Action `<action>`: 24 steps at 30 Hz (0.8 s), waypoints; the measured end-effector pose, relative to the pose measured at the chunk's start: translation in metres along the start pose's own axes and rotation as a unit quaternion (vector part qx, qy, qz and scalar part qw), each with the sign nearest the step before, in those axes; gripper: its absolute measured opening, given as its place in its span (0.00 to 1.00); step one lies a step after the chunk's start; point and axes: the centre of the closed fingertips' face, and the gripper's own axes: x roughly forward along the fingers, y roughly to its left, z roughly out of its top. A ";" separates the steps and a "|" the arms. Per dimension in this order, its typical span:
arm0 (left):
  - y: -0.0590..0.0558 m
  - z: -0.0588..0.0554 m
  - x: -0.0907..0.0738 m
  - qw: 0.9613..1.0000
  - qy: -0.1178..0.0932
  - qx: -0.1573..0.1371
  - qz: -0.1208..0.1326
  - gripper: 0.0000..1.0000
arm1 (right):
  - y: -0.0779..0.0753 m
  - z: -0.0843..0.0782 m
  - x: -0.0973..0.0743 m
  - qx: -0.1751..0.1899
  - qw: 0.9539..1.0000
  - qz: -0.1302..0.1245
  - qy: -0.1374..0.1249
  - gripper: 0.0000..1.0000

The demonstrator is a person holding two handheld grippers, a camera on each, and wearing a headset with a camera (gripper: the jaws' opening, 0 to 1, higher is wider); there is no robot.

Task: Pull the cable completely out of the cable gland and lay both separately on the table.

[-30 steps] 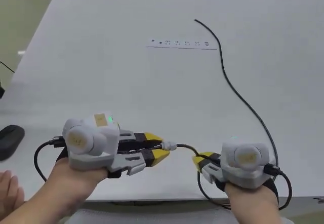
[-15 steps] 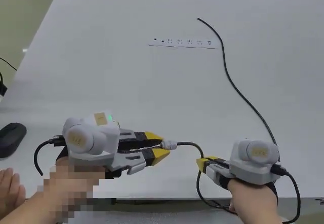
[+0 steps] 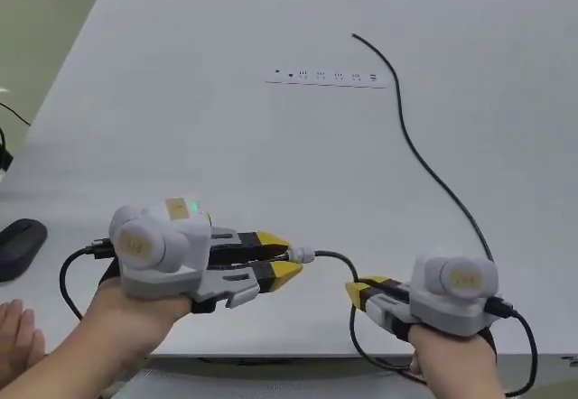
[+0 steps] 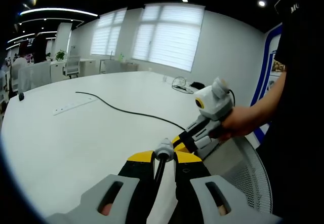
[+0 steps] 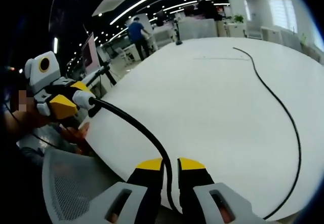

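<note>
While your left gripper [image 3: 285,260] clamps the small grey plastic cable gland [image 3: 302,256], your right gripper [image 3: 355,288] nearby pinches the thin black cable [image 5: 126,116] running from it.

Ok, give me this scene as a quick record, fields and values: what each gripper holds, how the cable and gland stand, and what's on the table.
left gripper: shut on cable gland, near the front table edge
right gripper: shut on cable, close to the gland
cable and gland: not yet separated; cable runs from gland into right gripper
rest of cable: trails across table toward the far side
also on table: power strip
</note>
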 end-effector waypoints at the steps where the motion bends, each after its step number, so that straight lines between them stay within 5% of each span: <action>1: 0.000 0.000 0.000 1.000 0.001 0.001 0.000 0.15 | 0.003 0.003 -0.002 -0.010 1.000 0.002 -0.002 0.11; 5: 0.001 -0.002 -0.002 1.000 0.003 -0.002 0.001 0.15 | 0.020 0.015 -0.013 -0.088 0.996 0.012 -0.002 0.20; 9: 0.003 -0.002 -0.004 1.000 0.002 -0.004 0.004 0.15 | 0.044 0.041 -0.024 -0.242 0.970 -0.002 -0.012 0.17; 12: 0.002 -0.002 -0.004 1.000 0.002 -0.003 0.003 0.15 | 0.065 0.058 -0.023 -0.292 0.956 0.010 -0.024 0.16; 15: 0.003 -0.001 -0.005 1.000 0.002 -0.001 0.001 0.15 | 0.076 0.064 -0.016 -0.363 0.932 0.007 -0.011 0.15; 18: 0.003 -0.001 -0.005 1.000 0.003 0.000 0.001 0.15 | 0.077 0.066 -0.010 -0.398 0.917 0.007 -0.004 0.12; 24: 0.006 0.000 -0.005 1.000 0.004 0.000 0.001 0.15 | 0.081 0.067 -0.007 -0.427 0.904 0.027 -0.005 0.05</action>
